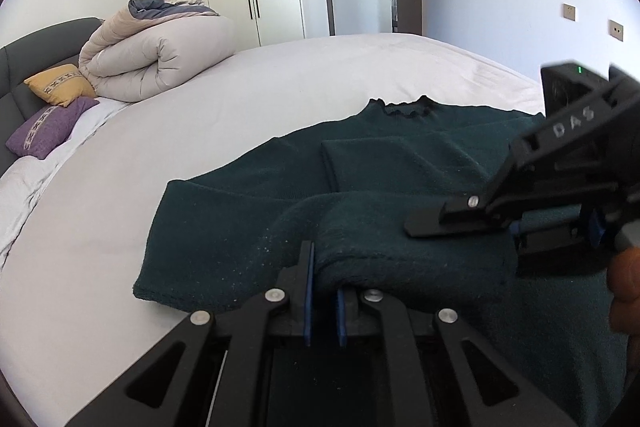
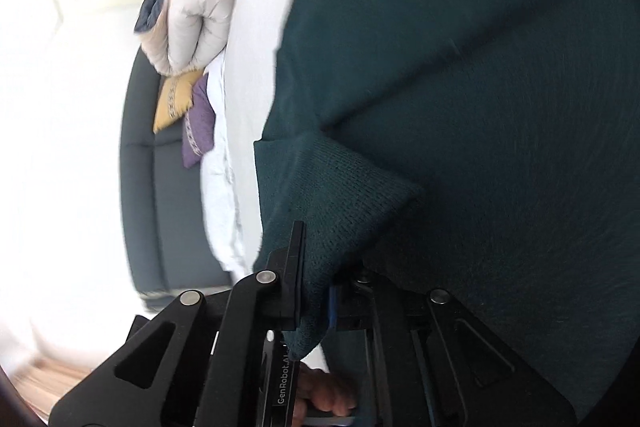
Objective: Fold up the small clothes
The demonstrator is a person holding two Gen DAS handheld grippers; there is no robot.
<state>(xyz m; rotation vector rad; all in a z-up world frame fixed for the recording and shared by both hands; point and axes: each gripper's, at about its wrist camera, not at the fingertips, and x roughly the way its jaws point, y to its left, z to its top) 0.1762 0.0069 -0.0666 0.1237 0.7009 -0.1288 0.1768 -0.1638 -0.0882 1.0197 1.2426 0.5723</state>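
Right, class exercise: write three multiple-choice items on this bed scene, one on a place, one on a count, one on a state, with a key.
1. Where does the dark green sweater lie?
A. on the white bed
B. on a chair
C. on the floor

2. How many small cushions lie by the headboard?
A. one
B. two
C. four

3. The left tongs are
A. wide open, empty
B. shut on the sweater
C. out of view

Key: 1 A, sheet surrounds it; 2 B, yellow cushion and purple cushion; 3 B, knit pinched between pads.
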